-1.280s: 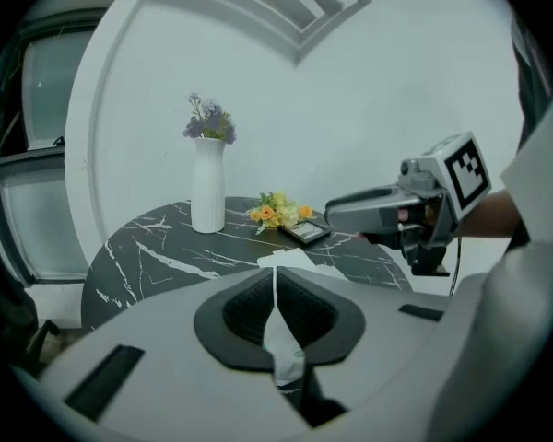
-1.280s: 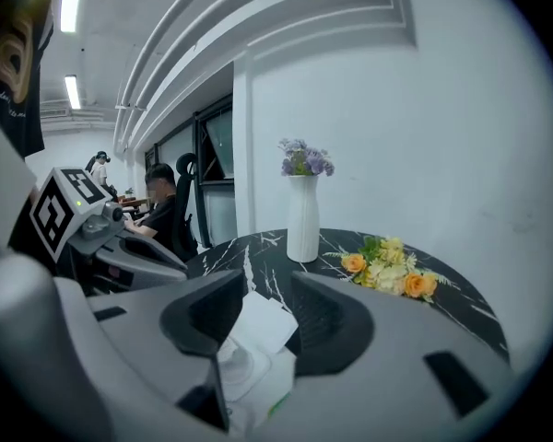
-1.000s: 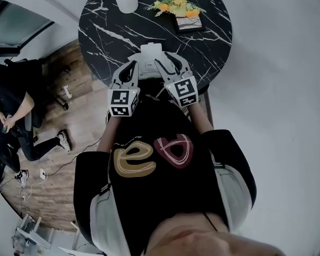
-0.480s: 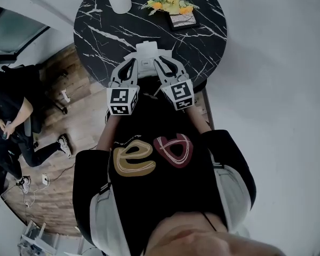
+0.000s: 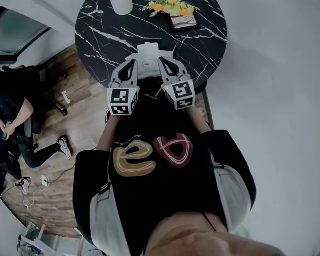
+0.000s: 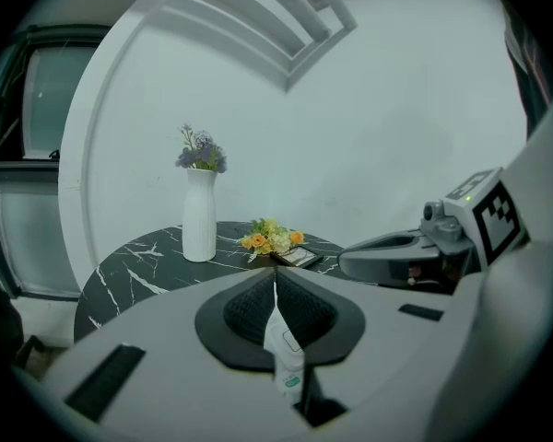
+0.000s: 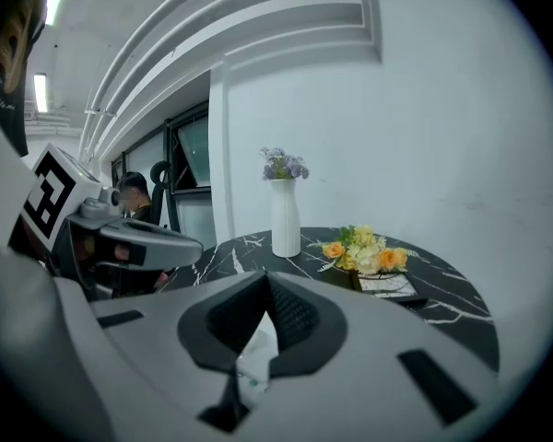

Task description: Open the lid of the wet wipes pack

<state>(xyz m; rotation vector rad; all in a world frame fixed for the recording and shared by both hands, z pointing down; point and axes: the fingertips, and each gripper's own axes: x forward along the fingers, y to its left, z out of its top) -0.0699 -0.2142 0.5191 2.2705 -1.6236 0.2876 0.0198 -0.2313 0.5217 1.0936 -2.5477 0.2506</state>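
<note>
On the black marble table (image 5: pixel 202 41), the wet wipes pack (image 5: pixel 148 62) lies at my near edge. Only the gripper views show the grips. The left gripper (image 6: pixel 275 288) is clamped on its film. The right gripper (image 7: pixel 265 293) has just closed on the film too. The pack's green label (image 6: pixel 291 382) is unreadable. Both grippers tilt slightly downward.
</note>
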